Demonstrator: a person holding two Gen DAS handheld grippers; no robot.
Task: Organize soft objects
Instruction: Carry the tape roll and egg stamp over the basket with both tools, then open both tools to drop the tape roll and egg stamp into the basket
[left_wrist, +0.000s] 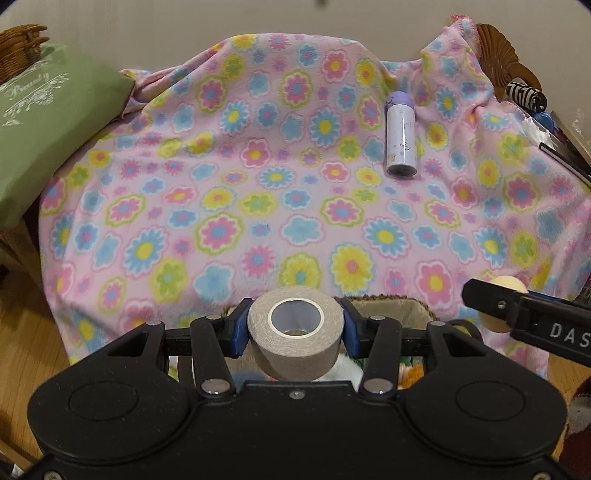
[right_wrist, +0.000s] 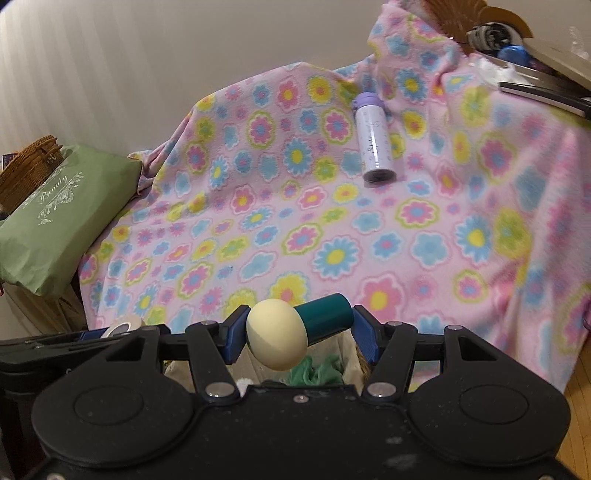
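My left gripper (left_wrist: 294, 326) is shut on a beige roll of tape (left_wrist: 295, 334), held above a lined basket (left_wrist: 399, 306) at the front edge of the flowered pink blanket (left_wrist: 258, 206). My right gripper (right_wrist: 297, 330) is shut on a toy with a cream egg-shaped head (right_wrist: 275, 334) and a teal handle (right_wrist: 327, 319), above the same basket (right_wrist: 351, 350), which holds green and white soft things. The right gripper also shows at the right of the left wrist view (left_wrist: 524, 314). A purple-capped white bottle (left_wrist: 400, 136) lies on the blanket, far right; it also shows in the right wrist view (right_wrist: 373, 142).
A green cushion (left_wrist: 48, 129) printed "Beauty" leans on a wicker basket (left_wrist: 22, 44) at the left. Books, a striped object (left_wrist: 524, 96) and a wicker piece crowd the far right. Wooden floor (left_wrist: 26, 350) shows below the blanket. A pale wall stands behind.
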